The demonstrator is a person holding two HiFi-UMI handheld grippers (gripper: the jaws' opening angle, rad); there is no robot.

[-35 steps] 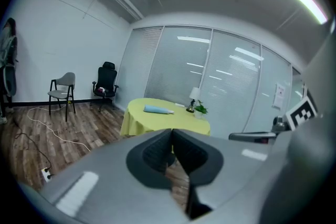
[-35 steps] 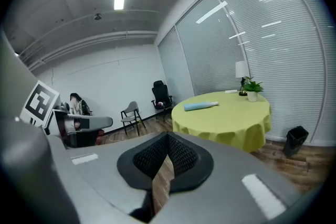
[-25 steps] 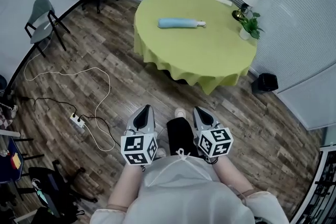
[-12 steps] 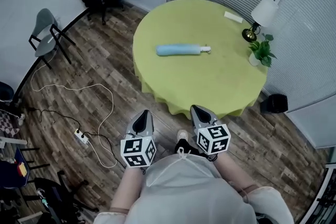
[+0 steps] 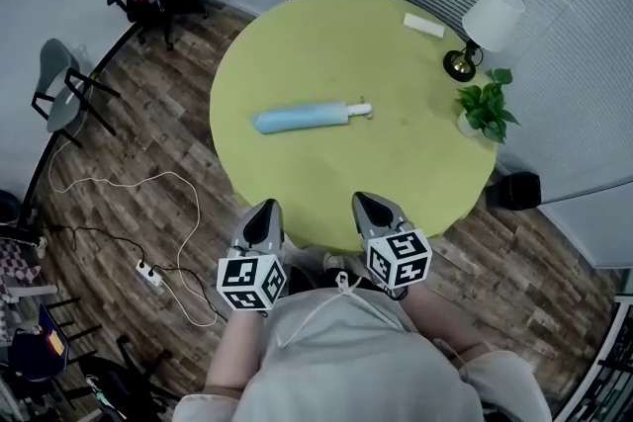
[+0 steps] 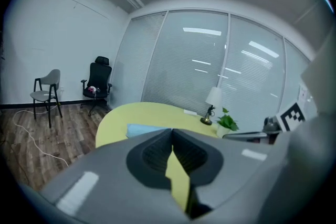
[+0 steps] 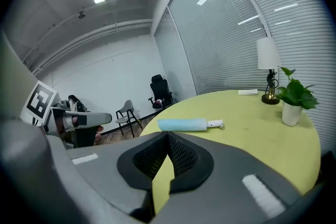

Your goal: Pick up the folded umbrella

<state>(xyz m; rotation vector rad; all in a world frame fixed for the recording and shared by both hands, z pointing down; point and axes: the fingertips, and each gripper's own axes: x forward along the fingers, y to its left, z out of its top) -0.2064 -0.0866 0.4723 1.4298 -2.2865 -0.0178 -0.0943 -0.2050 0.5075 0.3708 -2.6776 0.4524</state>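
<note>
Umbrella (image 5: pixel 302 117), folded and pale blue, lies flat on the yellow-green table (image 5: pixel 396 173), well ahead of both your tools and crosswise to them. Its blue end sits ahead of the left tool (image 5: pixel 265 209) and its white handle end ahead of the right tool (image 5: pixel 364 203), with nothing touching it. Both tools point forward and slightly down at the near rim of the table, side by side with your body just behind them. In the left gripper view the left tool (image 6: pixel 171 134) is clenched, its tips meeting with nothing between them, and only a corner of the umbrella (image 6: pixel 143 130) shows past the jaws. The right tool (image 7: pixel 168 136) is also clenched and empty in its own view, and there the umbrella (image 7: pixel 184 124) is seen whole just beyond the tips. Far ahead and to the right of the right tool stand a lamp (image 5: pixel 490 20) and a potted plant (image 5: pixel 485 109), well apart from the umbrella. To the left of the left tool, a cable (image 5: pixel 168 203) trails across the wooden floor (image 5: pixel 148 153).
</note>
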